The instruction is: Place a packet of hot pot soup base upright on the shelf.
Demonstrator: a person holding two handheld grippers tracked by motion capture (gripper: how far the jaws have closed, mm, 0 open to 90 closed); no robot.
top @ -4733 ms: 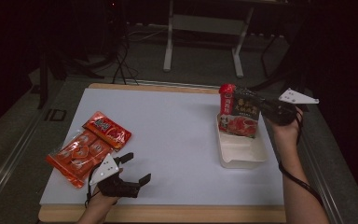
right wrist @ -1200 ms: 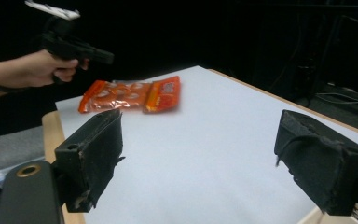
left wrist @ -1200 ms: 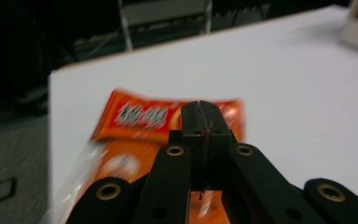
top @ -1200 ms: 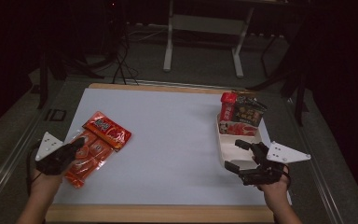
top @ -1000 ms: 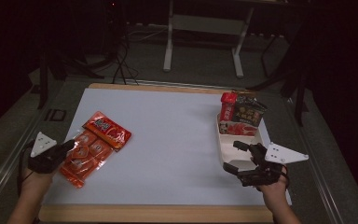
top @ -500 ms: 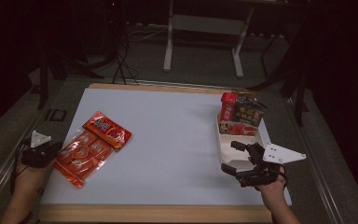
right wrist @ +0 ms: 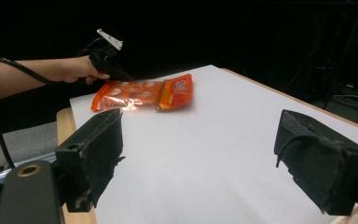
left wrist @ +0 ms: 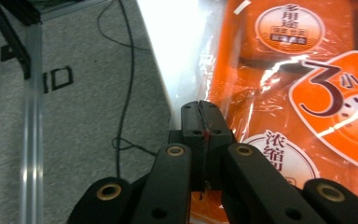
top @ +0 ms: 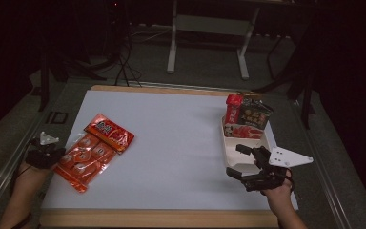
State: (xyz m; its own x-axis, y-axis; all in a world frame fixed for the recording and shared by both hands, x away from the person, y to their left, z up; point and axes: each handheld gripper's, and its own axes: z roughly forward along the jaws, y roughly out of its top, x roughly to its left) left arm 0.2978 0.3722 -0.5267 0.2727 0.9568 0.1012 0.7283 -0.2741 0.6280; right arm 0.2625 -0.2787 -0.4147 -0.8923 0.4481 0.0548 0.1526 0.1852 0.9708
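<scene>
A long orange packet (top: 83,160) lies flat at the table's left, with a red packet (top: 109,132) overlapping its far end. My left gripper (top: 47,155) sits low at the orange packet's left edge. Its jaws are shut, and the tips (left wrist: 200,112) rest against the packet's film (left wrist: 307,93). My right gripper (top: 235,160) hovers open and empty over the near end of a white tray (top: 225,143). In the right gripper view its jaws stand wide apart (right wrist: 196,149), and the orange packet (right wrist: 126,95) and the other hand's gripper (right wrist: 123,75) lie far across the white sheet.
A red pack (top: 233,107) and a dark pack (top: 256,117) stand upright in the tray's far end. A metal rail (top: 0,176) runs along the table's left side over grey carpet with a cable (left wrist: 126,93). A stand's legs (top: 174,43) rise behind the table.
My left gripper has slid left and down, from over the orange packet to its left edge. The packets and the right gripper have stayed put.
</scene>
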